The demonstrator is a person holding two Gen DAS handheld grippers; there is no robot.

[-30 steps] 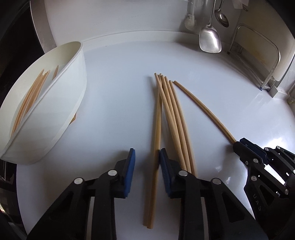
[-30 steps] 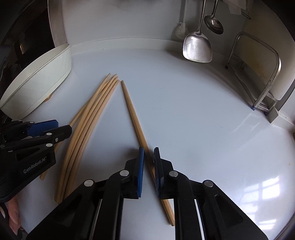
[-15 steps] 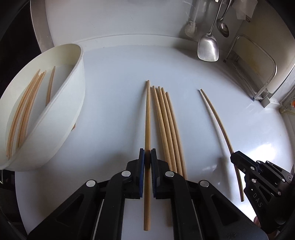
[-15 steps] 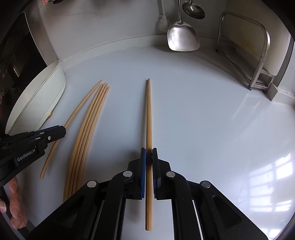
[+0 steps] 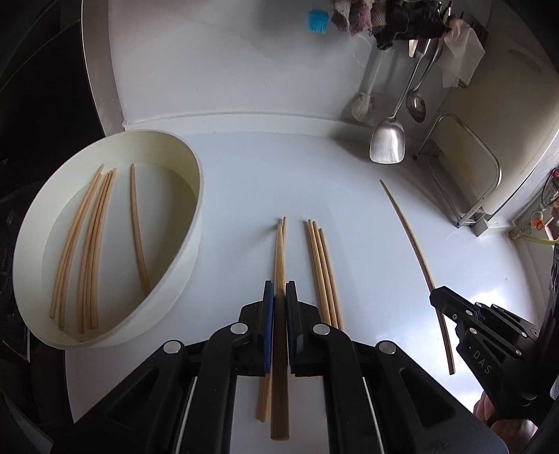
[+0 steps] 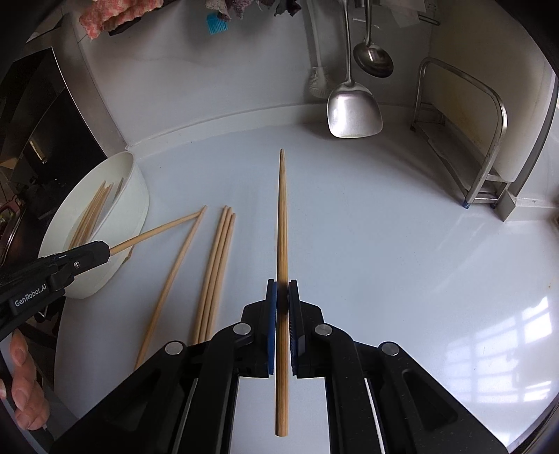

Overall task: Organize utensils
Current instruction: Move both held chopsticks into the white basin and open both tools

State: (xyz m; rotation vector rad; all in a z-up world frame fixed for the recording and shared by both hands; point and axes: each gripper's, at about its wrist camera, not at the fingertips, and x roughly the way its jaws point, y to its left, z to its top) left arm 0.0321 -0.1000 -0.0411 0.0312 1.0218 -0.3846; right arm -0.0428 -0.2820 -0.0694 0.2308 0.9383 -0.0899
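My left gripper [image 5: 279, 284] is shut on one wooden chopstick [image 5: 280, 251] and holds it above the white counter [image 5: 265, 167]. One chopstick [image 5: 261, 401] lies on the counter just below it, and three more [image 5: 323, 272] lie side by side to its right. The white oval tray [image 5: 195, 195] at the left holds several chopsticks [image 5: 94, 241]. My right gripper [image 6: 282, 288] is shut on another chopstick [image 6: 281, 216], also off the counter. In the right wrist view the left gripper [image 6: 104, 249] shows at the left with its chopstick [image 6: 157, 230] beside the tray [image 6: 139, 209].
A steel spatula [image 5: 387, 143] and a ladle [image 5: 415, 104] hang at the back wall beside a white brush [image 5: 363, 104]. A metal rack [image 5: 478, 195] stands at the right. Cloths and a blue silicone brush [image 5: 317, 21] hang higher up. A hand [image 6: 24, 391] shows at the lower left.
Both grippers closed on a chopstick each, then rose from the counter with them. The tray's inside now shows more fully in the left wrist view.
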